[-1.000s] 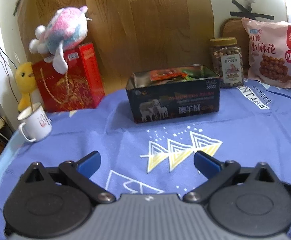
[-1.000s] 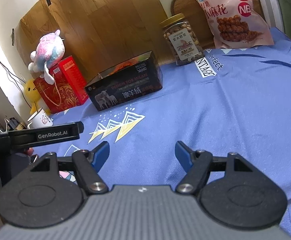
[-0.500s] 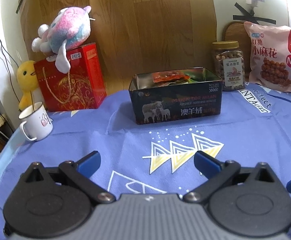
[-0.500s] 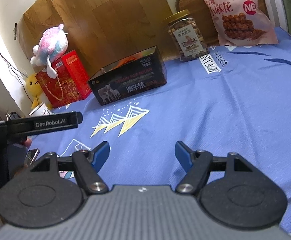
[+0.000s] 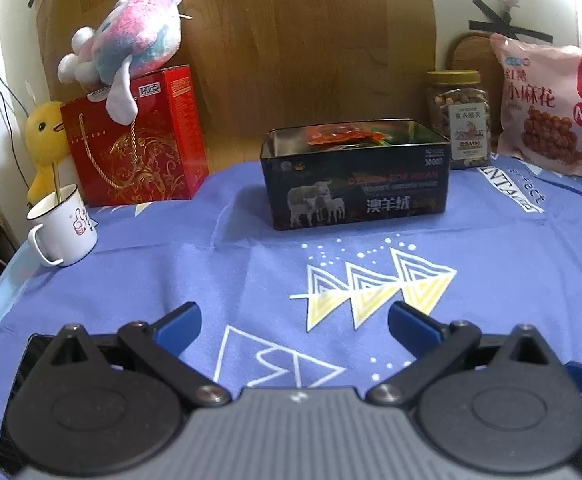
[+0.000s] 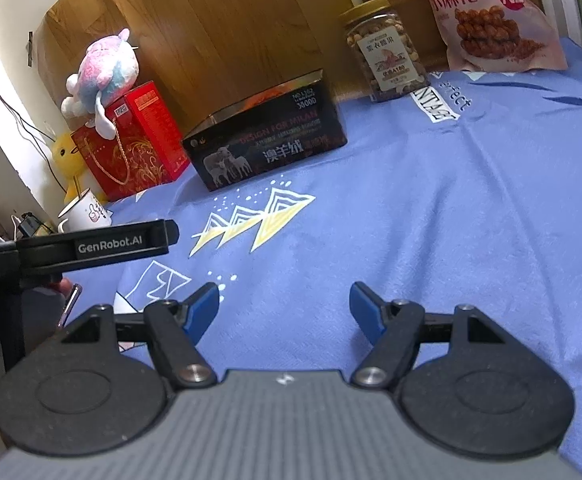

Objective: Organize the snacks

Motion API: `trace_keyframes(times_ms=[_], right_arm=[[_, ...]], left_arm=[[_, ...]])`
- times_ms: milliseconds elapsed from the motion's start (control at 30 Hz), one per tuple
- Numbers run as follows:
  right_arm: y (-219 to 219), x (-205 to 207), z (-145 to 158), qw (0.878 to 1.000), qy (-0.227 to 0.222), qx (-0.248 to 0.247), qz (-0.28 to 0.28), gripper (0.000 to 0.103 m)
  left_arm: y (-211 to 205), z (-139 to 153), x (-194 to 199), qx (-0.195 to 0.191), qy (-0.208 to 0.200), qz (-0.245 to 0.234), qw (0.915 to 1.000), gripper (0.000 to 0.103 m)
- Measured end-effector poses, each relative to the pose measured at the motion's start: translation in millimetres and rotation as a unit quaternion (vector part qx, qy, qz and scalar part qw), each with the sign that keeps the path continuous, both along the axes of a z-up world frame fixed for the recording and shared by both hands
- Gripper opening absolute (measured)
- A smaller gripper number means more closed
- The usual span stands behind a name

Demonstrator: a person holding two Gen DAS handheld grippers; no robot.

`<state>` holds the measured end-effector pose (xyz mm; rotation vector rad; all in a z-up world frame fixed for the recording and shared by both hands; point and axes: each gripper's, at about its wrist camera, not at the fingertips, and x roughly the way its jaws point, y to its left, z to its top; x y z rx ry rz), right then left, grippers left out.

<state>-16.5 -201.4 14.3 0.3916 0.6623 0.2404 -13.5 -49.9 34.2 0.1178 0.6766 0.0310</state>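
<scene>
Both pairs of jaws stand spread with nothing between them: the left gripper (image 5: 294,322) and the right gripper (image 6: 284,306) hang low over the blue cloth (image 6: 471,208), well short of any snack.

The snacks sit along the back. A dark tin (image 5: 357,184) is in the middle with its lid off, a few packets (image 5: 339,133) showing above the rim. To its right a nut jar (image 5: 459,118) stands upright, close behind the tin's corner, and further right a pink bag (image 5: 547,108) leans against the wall.

My judgement on handling: the jar looks rigid and smooth (likely plastic, fairly heavy for its size), so a pinch across the body below the lid should hold, though it could slip or tip. The bag is soft, light and crinkly, with brittle pieces inside; taking it by the top seam would spare them. The tin is stiff but seems too wide to span, so one wall is the place to take it.

Room is generous in front, where the cloth is bare. The left side is tighter: a mug (image 5: 64,228) sits near the table's edge beside a red box (image 5: 139,148) with a plush (image 5: 127,44) on top.
</scene>
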Motion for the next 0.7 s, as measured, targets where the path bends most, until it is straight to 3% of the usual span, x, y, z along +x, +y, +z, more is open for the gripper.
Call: trace_keyframes(times_ms=[300,700], right_arm=[[6.8,3.3,4.4,1.0,-0.011,-0.012,-0.005,0.074],[9.1,3.1,7.1,1.0,-0.014,-0.012,-0.004,0.074]], left_arm=[[12.4,-6.0,7.3,-0.028,0.017,0.004,0.9994,0.103],[11.1,-5.5,6.3,-0.02,0.01,0.005,0.9997,0.103]])
